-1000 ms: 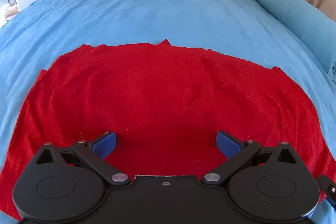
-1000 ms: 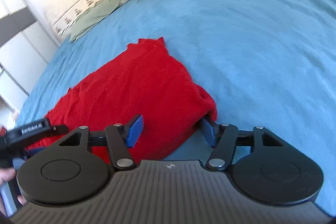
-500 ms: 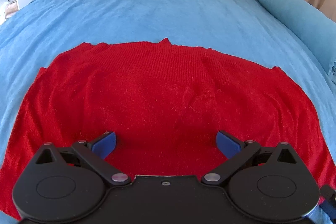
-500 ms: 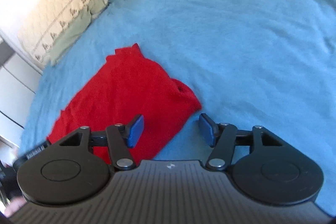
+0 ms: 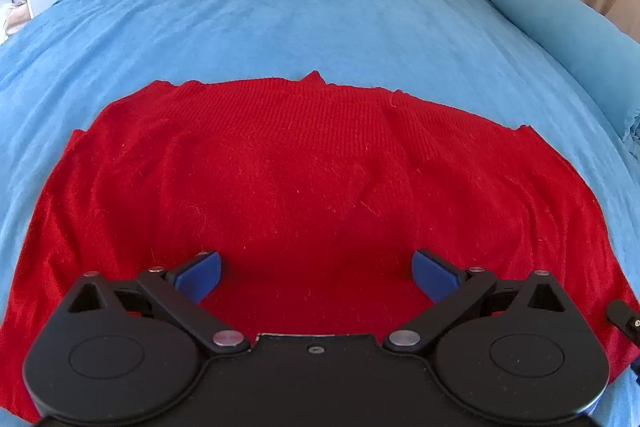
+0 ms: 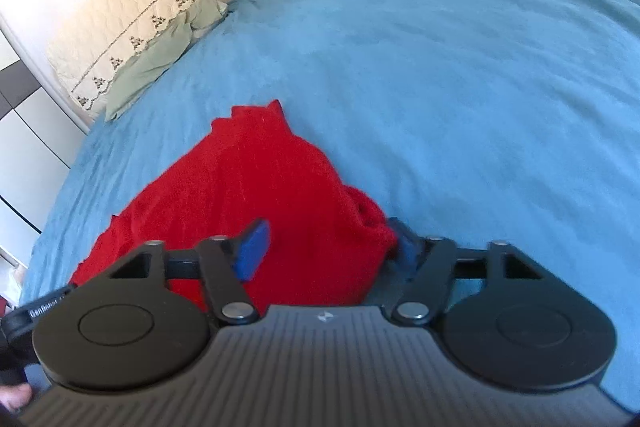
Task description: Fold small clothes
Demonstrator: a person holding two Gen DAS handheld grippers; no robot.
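Red sweater flat | left tool wide, empty | right tool straddles bunched edge, unclamped

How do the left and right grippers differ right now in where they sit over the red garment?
The left gripper sits over the middle of the red knit garment, with red cloth spreading to both sides; the right gripper sits at the garment's bunched edge, one finger over red cloth, the other by the blue bedcover. The left faces the headboard squarely; the right views the bed at an angle. Both are open, gripping nothing.

right gripper | jaws apart, possibly straddling red sweater corner
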